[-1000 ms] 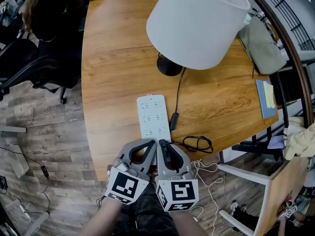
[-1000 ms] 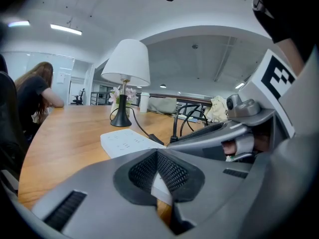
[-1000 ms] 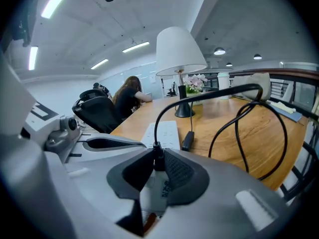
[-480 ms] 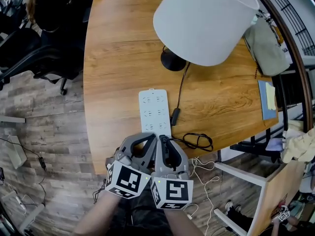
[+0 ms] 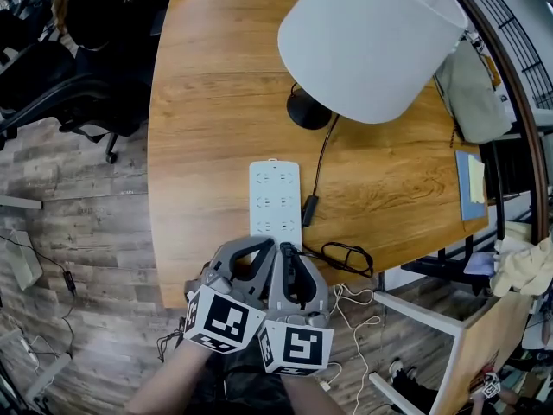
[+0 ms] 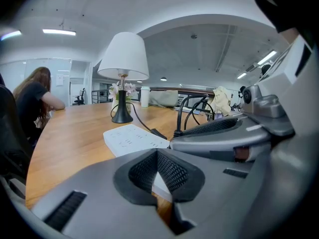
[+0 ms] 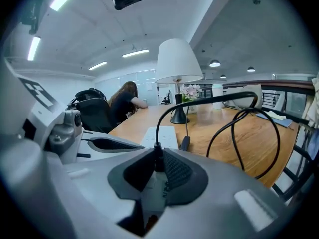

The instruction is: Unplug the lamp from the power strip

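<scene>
The lamp, with a white shade (image 5: 371,41) and a black base (image 5: 308,111), stands at the far side of the wooden table (image 5: 207,102). Its black cord (image 5: 346,255) runs past an inline switch (image 5: 308,210) and loops to the black plug (image 5: 289,271). My right gripper (image 5: 288,253) is shut on that plug (image 7: 157,159), just off the near end of the white power strip (image 5: 275,197). The strip's sockets look empty. Close on its left, my left gripper (image 5: 263,251) is shut on nothing, and the strip (image 6: 132,136) lies beyond its jaws.
A person (image 5: 95,7) sits at the table's far left corner beside a black office chair (image 5: 52,102). A grey bag (image 5: 479,93) and a blue notebook (image 5: 469,180) lie at the right. White cables (image 5: 363,309) trail on the floor below the table's front edge.
Both grippers have drawn back a little from the strip's near end, side by side. The right one stays shut on the plug. The head view has shifted slightly.
</scene>
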A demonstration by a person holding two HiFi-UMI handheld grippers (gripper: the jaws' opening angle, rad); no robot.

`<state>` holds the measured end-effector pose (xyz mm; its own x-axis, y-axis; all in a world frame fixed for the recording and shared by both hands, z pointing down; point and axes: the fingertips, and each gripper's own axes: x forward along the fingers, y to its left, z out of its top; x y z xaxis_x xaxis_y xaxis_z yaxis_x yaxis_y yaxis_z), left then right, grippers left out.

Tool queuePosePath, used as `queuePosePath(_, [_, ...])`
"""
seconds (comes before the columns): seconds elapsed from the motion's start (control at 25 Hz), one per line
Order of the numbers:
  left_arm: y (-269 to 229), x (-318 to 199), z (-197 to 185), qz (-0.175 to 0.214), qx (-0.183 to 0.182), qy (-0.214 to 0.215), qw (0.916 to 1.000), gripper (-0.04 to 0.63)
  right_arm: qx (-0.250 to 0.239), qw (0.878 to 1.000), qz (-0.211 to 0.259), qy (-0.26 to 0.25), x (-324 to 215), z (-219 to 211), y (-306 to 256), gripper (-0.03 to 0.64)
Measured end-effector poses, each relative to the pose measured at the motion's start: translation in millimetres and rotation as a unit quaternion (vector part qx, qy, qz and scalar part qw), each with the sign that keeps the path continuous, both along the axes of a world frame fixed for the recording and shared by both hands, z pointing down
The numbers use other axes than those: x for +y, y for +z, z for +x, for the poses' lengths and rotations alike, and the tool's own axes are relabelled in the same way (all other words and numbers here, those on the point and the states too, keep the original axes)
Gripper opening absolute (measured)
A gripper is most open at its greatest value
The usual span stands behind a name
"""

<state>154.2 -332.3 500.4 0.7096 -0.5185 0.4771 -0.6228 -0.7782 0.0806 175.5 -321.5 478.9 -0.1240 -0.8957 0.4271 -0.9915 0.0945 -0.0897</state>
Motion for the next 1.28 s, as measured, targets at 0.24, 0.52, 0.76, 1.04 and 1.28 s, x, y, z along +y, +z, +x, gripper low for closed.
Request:
queuePosePath(0.24, [-1,0,1,0.0,0.003,-0.004,1.0,-0.005,-0.052,0.999,0.0,0.012,0,5,-1,0.067])
queuePosePath(0.52, [0,0,0,-0.002,0.003,-0.005,1.0,-0.003,-0.11,0.993,-0.009,0.035,1,12,1,0.067])
queuePosePath(0.76, [-1,0,1,-0.006,0.009,-0.003,0.9999,-0.004,-0.085,0.996,0.025,-0.011,-5,-7,-20,0.066])
queuePosePath(1.04, [-1,-1,-1,-0.016,0.017,-0.006,0.9997,-0.005,-0.094,0.996,0.012,0.003,-4,9,-16,0.067])
queuePosePath(1.28, [-19,-5,-9,-0.004,0.059,-0.033,0.9977,-0.005,-0.095,0.995,0.005,0.019,-1,26,-12,0.067])
